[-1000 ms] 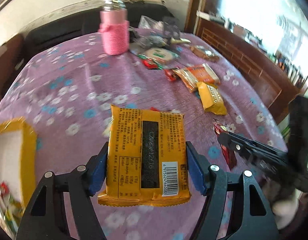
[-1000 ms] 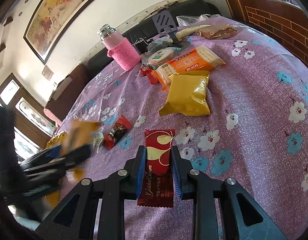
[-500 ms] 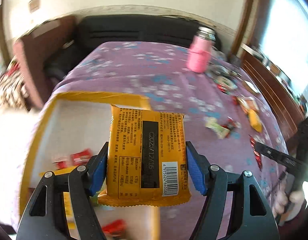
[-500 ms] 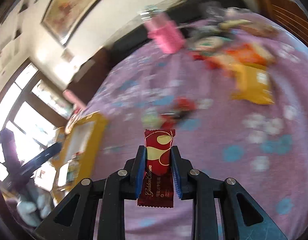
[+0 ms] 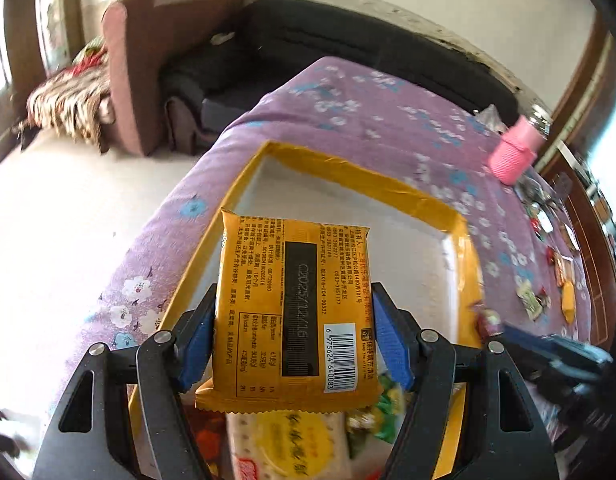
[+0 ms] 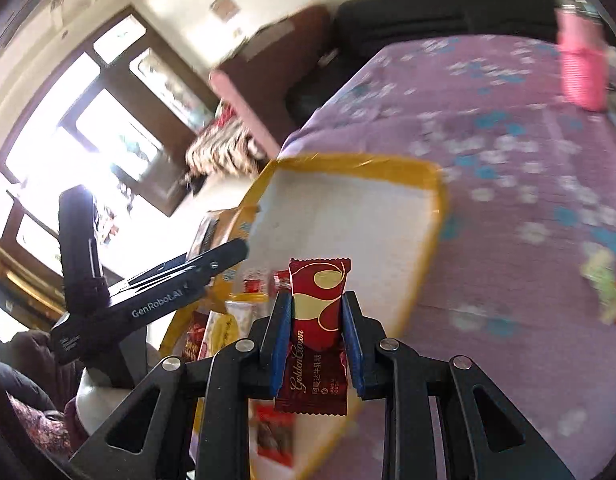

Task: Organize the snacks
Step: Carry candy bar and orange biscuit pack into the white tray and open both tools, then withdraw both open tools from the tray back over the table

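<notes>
Left wrist, glossy flat orange packet (image 5: 291, 312), rectangular yellow-rimmed tray (image 5: 348, 168)

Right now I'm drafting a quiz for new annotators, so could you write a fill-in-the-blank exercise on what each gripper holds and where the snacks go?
1. The left gripper is shut on a flat ____ snack packet.
2. The right gripper is shut on a dark ____ candy bar.
3. The white tray has a ____ rim.
4. The bottle at the far end of the purple tablecloth wears a ____ sleeve.

Missing words: yellow; red; yellow; pink
</notes>
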